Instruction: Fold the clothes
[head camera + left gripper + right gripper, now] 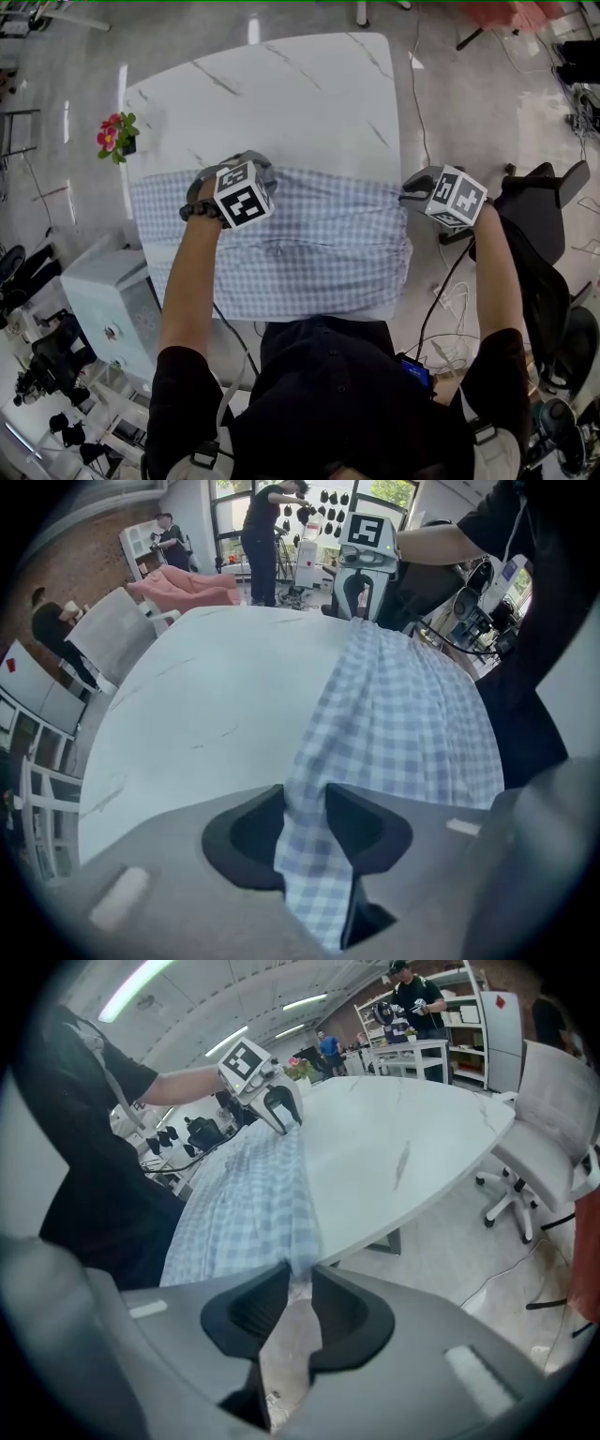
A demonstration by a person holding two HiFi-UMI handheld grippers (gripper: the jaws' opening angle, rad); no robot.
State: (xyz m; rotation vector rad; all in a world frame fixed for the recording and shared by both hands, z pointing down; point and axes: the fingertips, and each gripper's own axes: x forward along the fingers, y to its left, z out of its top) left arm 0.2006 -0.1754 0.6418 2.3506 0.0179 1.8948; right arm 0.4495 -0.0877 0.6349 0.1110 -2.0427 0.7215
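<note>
**Checked cotton held at both ends of its far edge, the fold yet to be made**

We have the blue-and-white checked garment (309,253) spread flat across the near half of the white marble-patterned table (281,94), its near edge reaching the table's rim just in front of the person. The far half of the table is bare, apart from a small pot of flowers (117,139) off its left corner.

The left gripper (305,799) is clamped on the garment: a bunched strip of the check runs straight between its two dark pads and out behind them. It has the far edge towards the left side. The right gripper (300,1274) has its jaws drawn close on the far right corner, at the table's right rim. Only a thin tip of fabric sits between the pads, so we judge this the weaker of the two holds.

We read this as the start of the first fold, with the far edge taken at two points and nothing yet turned over. The next move calls for both hands to rise together and carry that edge towards the person (evenly, so the line between them stays taut). They should then lay it along the near edge before letting go. If the right corner slips, the fold will skew.
</note>
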